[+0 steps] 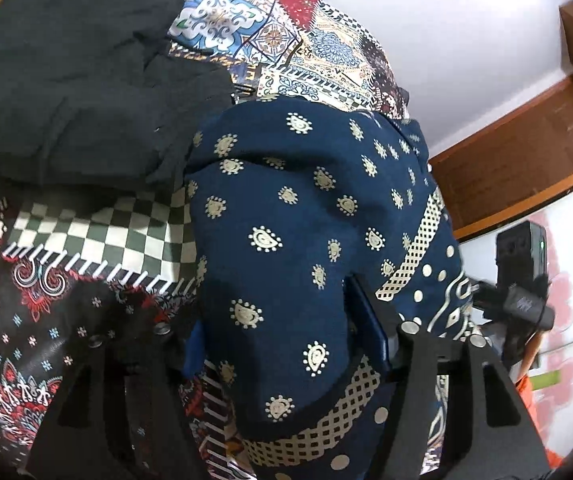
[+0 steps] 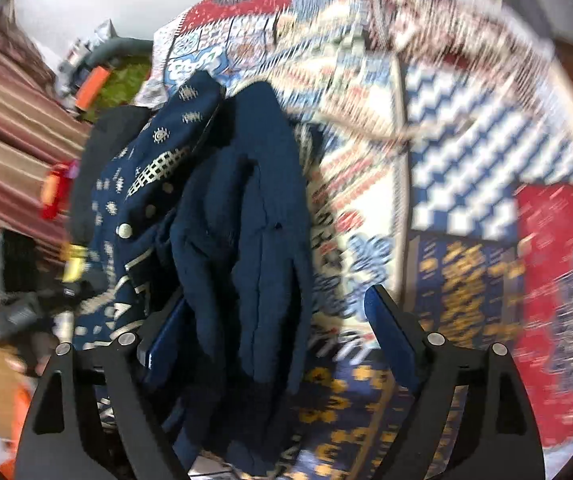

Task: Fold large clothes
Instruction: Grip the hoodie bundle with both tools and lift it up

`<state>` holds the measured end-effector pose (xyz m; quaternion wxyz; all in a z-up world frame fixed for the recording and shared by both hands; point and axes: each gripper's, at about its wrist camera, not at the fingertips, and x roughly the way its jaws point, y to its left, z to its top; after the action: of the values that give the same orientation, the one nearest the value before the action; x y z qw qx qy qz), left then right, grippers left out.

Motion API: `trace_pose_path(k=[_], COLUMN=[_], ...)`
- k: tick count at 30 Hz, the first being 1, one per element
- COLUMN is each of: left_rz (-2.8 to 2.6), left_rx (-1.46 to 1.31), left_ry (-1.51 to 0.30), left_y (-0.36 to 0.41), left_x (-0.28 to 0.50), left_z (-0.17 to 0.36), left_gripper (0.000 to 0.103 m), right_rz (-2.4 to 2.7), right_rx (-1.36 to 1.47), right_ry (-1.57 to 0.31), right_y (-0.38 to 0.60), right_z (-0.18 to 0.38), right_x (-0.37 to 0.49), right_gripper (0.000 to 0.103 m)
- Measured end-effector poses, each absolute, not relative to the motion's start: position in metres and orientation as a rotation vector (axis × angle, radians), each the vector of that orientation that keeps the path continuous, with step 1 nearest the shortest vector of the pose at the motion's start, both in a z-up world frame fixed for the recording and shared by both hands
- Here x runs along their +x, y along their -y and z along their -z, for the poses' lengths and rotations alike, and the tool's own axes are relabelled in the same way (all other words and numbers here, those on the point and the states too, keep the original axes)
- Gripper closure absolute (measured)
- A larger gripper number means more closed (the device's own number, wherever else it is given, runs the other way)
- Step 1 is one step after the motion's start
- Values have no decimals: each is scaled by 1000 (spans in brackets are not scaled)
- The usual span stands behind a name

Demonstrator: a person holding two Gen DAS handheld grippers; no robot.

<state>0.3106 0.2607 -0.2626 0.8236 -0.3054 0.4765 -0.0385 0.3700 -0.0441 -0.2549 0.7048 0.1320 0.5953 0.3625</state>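
My left gripper (image 1: 286, 340) clasps the soft, limp navy printed garment (image 1: 286, 220), heaped on the patchwork bedspread (image 1: 98, 240) from six to twelve o'clock; my right gripper (image 2: 274, 344) gapes beside its bunched edge, the best hold.

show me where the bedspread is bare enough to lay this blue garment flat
Bare patchwork bedspread lies right of the navy printed garment, and the checkered patch below the dark clothes pile. Crowded at that pile.

patchwork bedspread (image 1: 98, 236) under navy printed garment (image 1: 286, 216), dark garment (image 1: 66, 92)
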Motion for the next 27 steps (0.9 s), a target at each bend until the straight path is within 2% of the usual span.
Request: trace_pose_path(k=[6,11,15,18,19,20,21,22,23,27], left_rz=[65,49,36,30,32,30,27,25,25,36], left_rx=[-626,-611,-562,-532,-515,-492,-468,-445,-431,-381], left_ry=[-1013,-1001,-1006,-1003,-997,-992,-983,-970,-957,-895], left_y=[-256,-255,-249,-243,-242,-240,-238,-235,-233,-232], left_x=[314,313,314,312,312,312,312,312,312,310], left_z=[262,262,259,253,251,247,243,237,230,197], left_gripper=[38,37,35,38,40,43,46,48,50,55], right_rz=[-1040,-987,-867,-848,-861,-875,-896,-910,-923,-926], right_rx=[630,363,163,122,125,134,156,180,199,157], right_ry=[-1369,-1360,-1393,-1373,-1372,-1377,-1386,-1390,-1390,-1327], right_y=[49,19,-7,-15,-16,-17,-15,-16,-14,-16], right_z=[253,238,254,253,250,249,247,244,240,215], right_x=[378,366,359,355,354,353,353,356,356,346], right_gripper=[16,12,11,9,14,27,35,52,62,68])
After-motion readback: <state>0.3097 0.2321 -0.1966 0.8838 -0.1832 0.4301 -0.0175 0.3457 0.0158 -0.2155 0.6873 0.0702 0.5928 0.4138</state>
